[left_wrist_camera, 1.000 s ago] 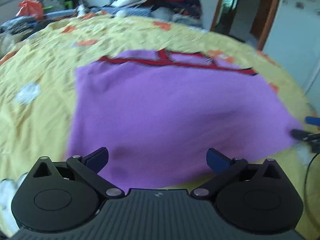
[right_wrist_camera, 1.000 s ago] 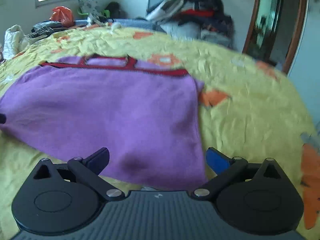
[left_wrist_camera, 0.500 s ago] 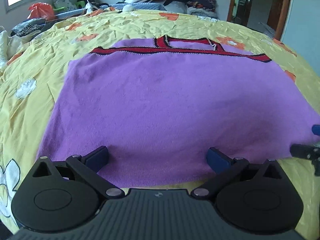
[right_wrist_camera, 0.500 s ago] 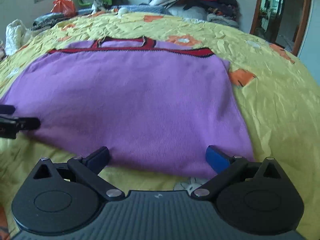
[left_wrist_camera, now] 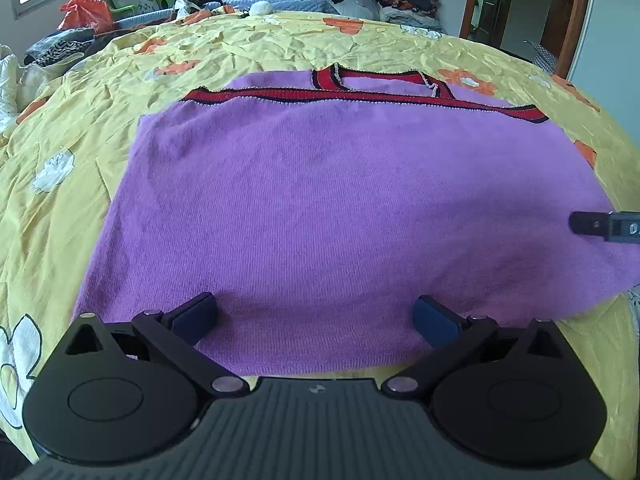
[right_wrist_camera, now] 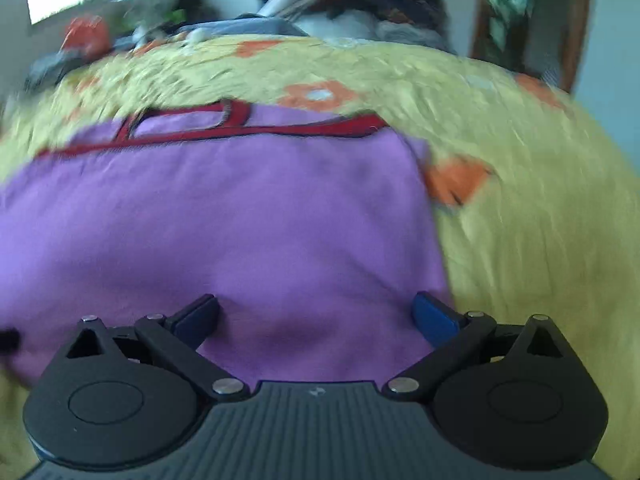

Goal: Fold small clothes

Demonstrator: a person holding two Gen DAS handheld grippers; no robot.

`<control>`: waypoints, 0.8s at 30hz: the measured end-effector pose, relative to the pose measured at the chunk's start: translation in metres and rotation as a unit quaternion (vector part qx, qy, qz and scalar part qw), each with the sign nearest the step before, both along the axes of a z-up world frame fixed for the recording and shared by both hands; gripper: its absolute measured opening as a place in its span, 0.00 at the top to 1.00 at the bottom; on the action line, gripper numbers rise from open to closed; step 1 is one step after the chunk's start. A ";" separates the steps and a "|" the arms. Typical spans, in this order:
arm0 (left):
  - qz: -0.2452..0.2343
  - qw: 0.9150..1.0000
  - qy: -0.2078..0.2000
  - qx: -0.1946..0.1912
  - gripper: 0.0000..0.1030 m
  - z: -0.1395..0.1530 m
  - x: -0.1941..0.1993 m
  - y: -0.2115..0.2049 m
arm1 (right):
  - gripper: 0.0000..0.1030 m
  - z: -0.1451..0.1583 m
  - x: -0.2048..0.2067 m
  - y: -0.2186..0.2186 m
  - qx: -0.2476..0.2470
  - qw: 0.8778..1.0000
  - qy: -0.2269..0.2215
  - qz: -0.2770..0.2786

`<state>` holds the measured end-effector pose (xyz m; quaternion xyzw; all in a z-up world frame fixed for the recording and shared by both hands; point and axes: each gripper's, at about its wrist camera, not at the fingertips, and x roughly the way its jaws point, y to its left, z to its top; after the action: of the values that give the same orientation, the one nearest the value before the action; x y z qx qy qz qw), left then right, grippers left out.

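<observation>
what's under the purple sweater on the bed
The purple sweater lies spread flat on the yellow flowered bedsheet, which shows all around it. Whatever sits directly beneath the knit is covered, so nothing else can be confirmed.

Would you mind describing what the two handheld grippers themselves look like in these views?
Both are alike. The left gripper has a ribbed dark grey body, two round black housings, black link arms with silver pivot pins, and dark blue fingertips. The right gripper matches it, with a small emblem on the ribbed body. No hands, sleeves or cables show.
</observation>
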<state>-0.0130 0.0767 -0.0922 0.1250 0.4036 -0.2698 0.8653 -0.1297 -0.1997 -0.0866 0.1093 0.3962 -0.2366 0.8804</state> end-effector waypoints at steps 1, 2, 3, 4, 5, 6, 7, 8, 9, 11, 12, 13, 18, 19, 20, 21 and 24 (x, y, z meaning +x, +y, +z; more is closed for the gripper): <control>0.000 1.000 -0.001 0.000 0.00 0.000 0.000 0.000 | 0.00 0.004 -0.001 0.003 0.005 1.000 -0.006 -0.002; 0.000 1.000 -0.001 0.000 0.00 0.000 0.000 0.000 | 0.00 0.008 -0.002 0.007 0.012 1.000 -0.015 0.002; 0.000 1.000 0.000 0.000 0.00 0.000 0.000 0.000 | 0.00 0.011 -0.002 0.013 0.018 0.999 -0.028 0.009; 0.000 1.000 -0.001 0.000 0.00 0.000 0.000 0.000 | 0.00 0.013 0.000 0.021 0.018 0.999 -0.034 0.014; 0.001 1.000 -0.002 0.000 0.00 0.000 -0.001 -0.001 | 0.00 0.012 0.005 0.029 0.015 0.999 -0.033 0.020; 0.001 1.000 -0.002 0.000 0.00 0.000 -0.001 -0.001 | 0.00 0.010 0.008 0.036 0.009 0.999 -0.029 0.029; 0.000 1.000 -0.001 0.000 0.00 0.000 -0.001 -0.001 | 0.00 0.006 0.012 0.043 -0.002 0.999 -0.017 0.037; -0.001 1.000 -0.001 0.000 0.00 0.000 -0.001 0.000 | 0.00 0.000 0.014 0.049 -0.023 0.999 0.005 0.041; -0.003 1.000 -0.001 0.000 0.00 0.000 -0.001 0.000 | 0.00 -0.004 0.009 0.053 -0.040 0.998 0.007 0.050; -0.004 1.000 -0.002 -0.001 0.00 -0.001 -0.002 0.001 | 0.00 -0.005 -0.007 0.050 -0.021 0.998 -0.003 0.053; -0.004 1.000 -0.004 -0.001 0.00 -0.001 -0.002 0.001 | 0.00 -0.004 -0.014 0.050 -0.012 0.998 -0.001 0.054; -0.005 1.000 -0.003 0.000 0.00 0.000 -0.003 0.000 | 0.00 -0.002 -0.017 0.053 -0.016 0.998 0.010 0.063; -0.013 0.999 0.000 -0.032 0.00 0.019 0.006 0.004 | 0.00 0.016 0.001 0.059 -0.019 0.998 0.019 0.062; -0.008 0.999 -0.008 -0.037 0.00 0.023 0.011 0.005 | 0.00 0.019 0.008 0.060 -0.025 0.998 0.016 0.061; -0.001 0.999 -0.009 -0.043 0.00 0.026 0.019 0.007 | 0.00 0.021 0.015 0.062 -0.030 0.998 0.015 0.060; 0.003 0.998 0.000 -0.056 0.00 0.028 0.032 0.010 | 0.00 0.022 0.022 0.066 -0.029 0.997 0.011 0.067; 0.015 0.994 0.047 -0.096 0.00 0.026 0.076 0.025 | 0.00 0.014 0.037 0.083 -0.028 0.994 0.010 0.101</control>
<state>0.0631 0.1012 -0.0663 0.0225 0.4178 -0.2997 0.8574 -0.0931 -0.1164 -0.0724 0.0421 0.4069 -0.1582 0.8987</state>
